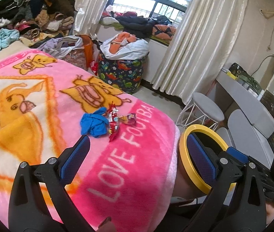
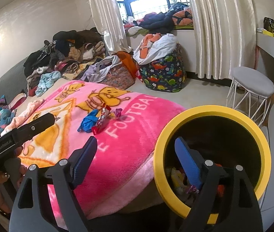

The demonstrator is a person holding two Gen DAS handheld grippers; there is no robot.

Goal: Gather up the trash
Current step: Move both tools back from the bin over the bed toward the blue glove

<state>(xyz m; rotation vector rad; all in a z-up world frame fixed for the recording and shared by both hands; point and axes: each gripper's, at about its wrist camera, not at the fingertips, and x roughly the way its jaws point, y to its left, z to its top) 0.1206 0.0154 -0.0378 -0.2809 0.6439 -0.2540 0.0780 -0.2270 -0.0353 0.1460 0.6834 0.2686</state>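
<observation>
Through the left wrist view, my left gripper (image 1: 137, 154) hung spread and empty short of the blue glove (image 1: 93, 123) and wrappers (image 1: 117, 122) on the pink blanket (image 1: 140, 145). Through the right, my right gripper (image 2: 135, 160) gaped empty beside the yellow-rimmed bin (image 2: 212, 116), trash already inside; next, I judged, came reaching forward to pinch the glove.

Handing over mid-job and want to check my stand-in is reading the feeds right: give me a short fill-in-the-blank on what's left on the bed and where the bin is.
1. The blue glove lies on the ____ blanket.
2. Touching the glove are crumpled snack ____.
3. The bin beside the bed has a ____ rim.
4. Both the left gripper and the right gripper hold ____.

Missing words: pink; wrappers; yellow; nothing
</observation>
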